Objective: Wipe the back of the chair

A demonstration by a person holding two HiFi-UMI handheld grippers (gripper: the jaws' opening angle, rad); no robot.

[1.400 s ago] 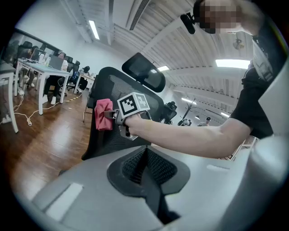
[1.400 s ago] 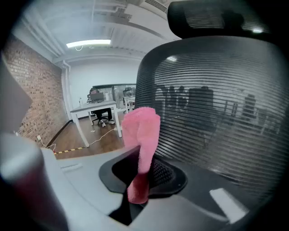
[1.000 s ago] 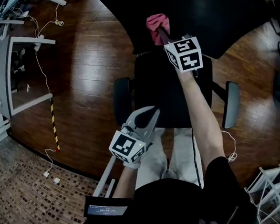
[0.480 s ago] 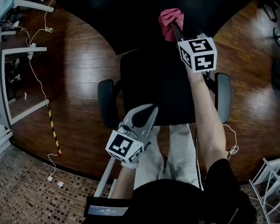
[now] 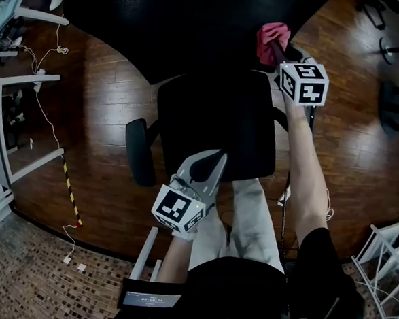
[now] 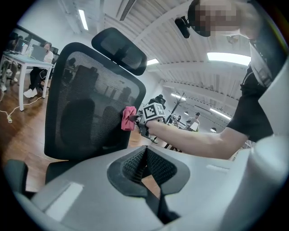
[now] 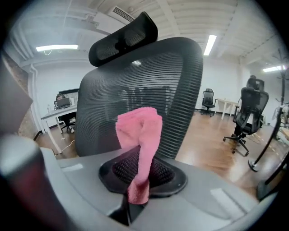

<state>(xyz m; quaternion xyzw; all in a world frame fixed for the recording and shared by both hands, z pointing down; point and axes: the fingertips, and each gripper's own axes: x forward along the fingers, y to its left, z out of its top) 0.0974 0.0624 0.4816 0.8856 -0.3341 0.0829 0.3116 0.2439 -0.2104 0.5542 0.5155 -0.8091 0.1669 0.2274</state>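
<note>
The black mesh chair back fills the top of the head view, above the seat. My right gripper is shut on a pink cloth and holds it against the right part of the chair back. In the right gripper view the pink cloth rises from the shut jaws in front of the mesh chair back, under the headrest. My left gripper hangs shut and empty over the seat's front edge. The left gripper view shows the chair back with the pink cloth on its right edge.
An armrest sticks out at the seat's left. White desk frames, floor cables and a yellow-black strip lie to the left. A white rack stands at the lower right. Other office chairs stand on the wooden floor beyond.
My right gripper has carried the pink cloth rightward across the chair back. The chair has shifted left in view. The left gripper has stayed where it was.
</note>
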